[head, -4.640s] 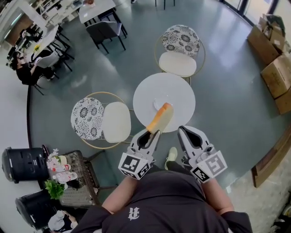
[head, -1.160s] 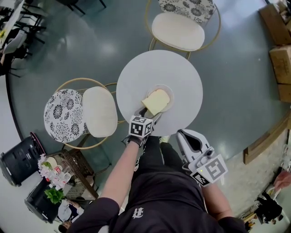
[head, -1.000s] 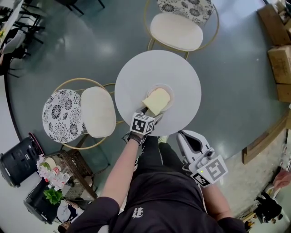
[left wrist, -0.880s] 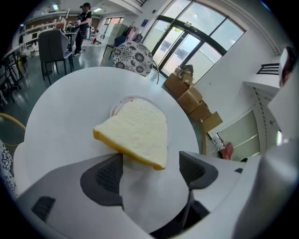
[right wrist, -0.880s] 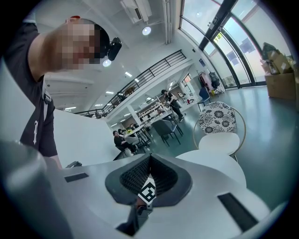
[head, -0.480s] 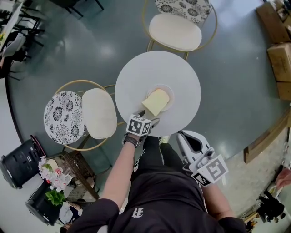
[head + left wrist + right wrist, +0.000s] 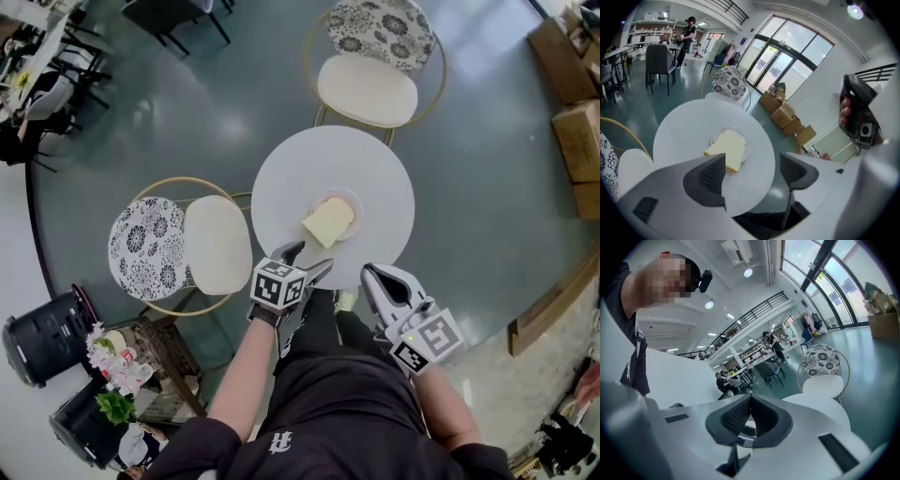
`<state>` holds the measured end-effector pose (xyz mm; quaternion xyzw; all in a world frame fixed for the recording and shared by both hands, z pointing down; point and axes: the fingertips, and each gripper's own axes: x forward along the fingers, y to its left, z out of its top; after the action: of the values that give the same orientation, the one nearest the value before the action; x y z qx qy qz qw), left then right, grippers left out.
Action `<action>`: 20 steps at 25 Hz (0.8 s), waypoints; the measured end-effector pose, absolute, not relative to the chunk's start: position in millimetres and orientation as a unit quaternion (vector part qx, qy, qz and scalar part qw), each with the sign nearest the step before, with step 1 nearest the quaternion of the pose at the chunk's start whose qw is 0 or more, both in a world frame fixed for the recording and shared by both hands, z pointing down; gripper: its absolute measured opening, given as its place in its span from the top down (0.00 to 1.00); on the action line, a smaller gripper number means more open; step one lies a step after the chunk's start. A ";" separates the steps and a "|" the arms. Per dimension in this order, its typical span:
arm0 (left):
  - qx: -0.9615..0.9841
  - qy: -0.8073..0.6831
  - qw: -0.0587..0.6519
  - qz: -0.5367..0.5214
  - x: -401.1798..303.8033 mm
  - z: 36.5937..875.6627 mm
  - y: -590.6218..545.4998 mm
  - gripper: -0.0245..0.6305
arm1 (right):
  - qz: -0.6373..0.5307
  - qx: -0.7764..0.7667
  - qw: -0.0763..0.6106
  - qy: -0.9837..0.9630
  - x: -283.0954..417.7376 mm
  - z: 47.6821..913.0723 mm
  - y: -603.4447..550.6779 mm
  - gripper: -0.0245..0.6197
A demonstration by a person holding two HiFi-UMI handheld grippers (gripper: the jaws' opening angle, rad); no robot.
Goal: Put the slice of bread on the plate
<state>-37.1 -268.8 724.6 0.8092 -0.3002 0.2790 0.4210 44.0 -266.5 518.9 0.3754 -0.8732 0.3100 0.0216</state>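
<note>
Head view: the slice of bread (image 7: pixel 328 222) lies flat on the small plate (image 7: pixel 350 200) on the round white table (image 7: pixel 300 169), with the left gripper (image 7: pixel 307 257) near the table's front edge, apart from the slice. Left gripper view: its jaws stand spread, nothing between them, the bread beyond. Right gripper view: the right gripper (image 7: pixel 750 414) is pressed together, empty. The placing looks done to me; the next move only needs to draw clear without nudging the slice
</note>
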 end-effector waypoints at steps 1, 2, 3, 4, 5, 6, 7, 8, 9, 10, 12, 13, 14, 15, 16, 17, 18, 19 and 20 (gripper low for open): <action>0.816 -0.301 0.415 0.267 -34.5 709.3 -270.0 0.40 | 0.308 0.374 0.021 -0.874 43.8 515.1 -266.0 0.95; 0.824 -0.301 0.407 0.253 -31.3 692.9 -271.6 0.40 | 0.306 0.373 0.022 -0.876 43.6 511.4 -265.6 0.95; 0.833 -0.301 0.400 0.237 -27.6 675.3 -273.2 0.40 | 0.303 0.372 0.023 -0.877 43.5 508.0 -265.2 0.95; 0.841 -0.301 0.393 0.218 -23.5 656.9 -274.3 0.41 | 0.301 0.371 0.024 -0.878 43.5 504.7 -264.9 0.95; 0.849 -0.301 0.386 0.200 -19.6 638.1 -274.8 0.42 | 0.298 0.370 0.025 -0.880 43.6 501.2 -264.6 0.95; 0.856 -0.303 0.377 0.182 -16.3 619.3 -275.1 0.43 | 0.295 0.369 0.027 -0.881 43.7 497.2 -264.3 0.95; 0.863 -0.305 0.368 0.166 -13.6 600.9 -275.0 0.47 | 0.291 0.368 0.029 -0.882 43.9 492.8 -264.2 0.95; 0.869 -0.307 0.358 0.149 -11.5 583.4 -274.6 0.51 | 0.287 0.368 0.030 -0.884 44.1 488.1 -264.0 0.95; 0.874 -0.309 0.350 0.133 -9.8 567.1 -273.6 0.54 | 0.281 0.369 0.031 -0.885 44.5 483.4 -263.8 0.95; 0.878 -0.312 0.344 0.117 -8.8 551.8 -272.2 0.57 | 0.276 0.370 0.031 -0.887 44.8 478.7 -263.4 0.95; 0.884 -0.320 0.329 0.088 -9.3 522.5 -268.7 0.65 | 0.265 0.372 0.029 -0.889 44.9 468.9 -261.6 0.95; 0.887 -0.326 0.318 0.076 -10.2 508.0 -266.6 0.70 | 0.259 0.372 0.028 -0.891 44.9 463.6 -260.1 0.95; 0.890 -0.333 0.305 0.068 -10.6 493.8 -264.3 0.74 | 0.254 0.372 0.027 -0.892 45.2 458.1 -258.2 0.95; 0.893 -0.340 0.290 0.061 -10.2 480.1 -261.9 0.79 | 0.250 0.373 0.026 -0.893 45.8 452.7 -256.3 0.95; 0.895 -0.348 0.273 0.057 -9.4 467.2 -259.6 0.84 | 0.245 0.372 0.025 -0.895 46.5 447.4 -254.5 0.95; 0.897 -0.356 0.257 0.054 -8.3 455.7 -257.5 0.89 | 0.240 0.372 0.023 -0.896 46.9 442.2 -253.1 0.95; 0.899 -0.363 0.241 0.053 -7.0 445.4 -255.3 0.94 | 0.235 0.372 0.021 -0.898 46.9 437.0 -251.9 0.95; 0.900 -0.367 0.227 0.051 -5.4 436.2 -253.0 0.95 | 0.230 0.371 0.018 -0.899 46.6 431.8 -250.8 0.95; 0.902 -0.371 0.216 0.048 -3.6 427.8 -250.3 0.95 | 0.225 0.371 0.015 -0.901 46.5 426.3 -249.8 0.95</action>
<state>-3.6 -250.3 427.8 0.9020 -0.3706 0.0477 0.2162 46.5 -249.8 426.3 0.3706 -0.9010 0.2251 0.0148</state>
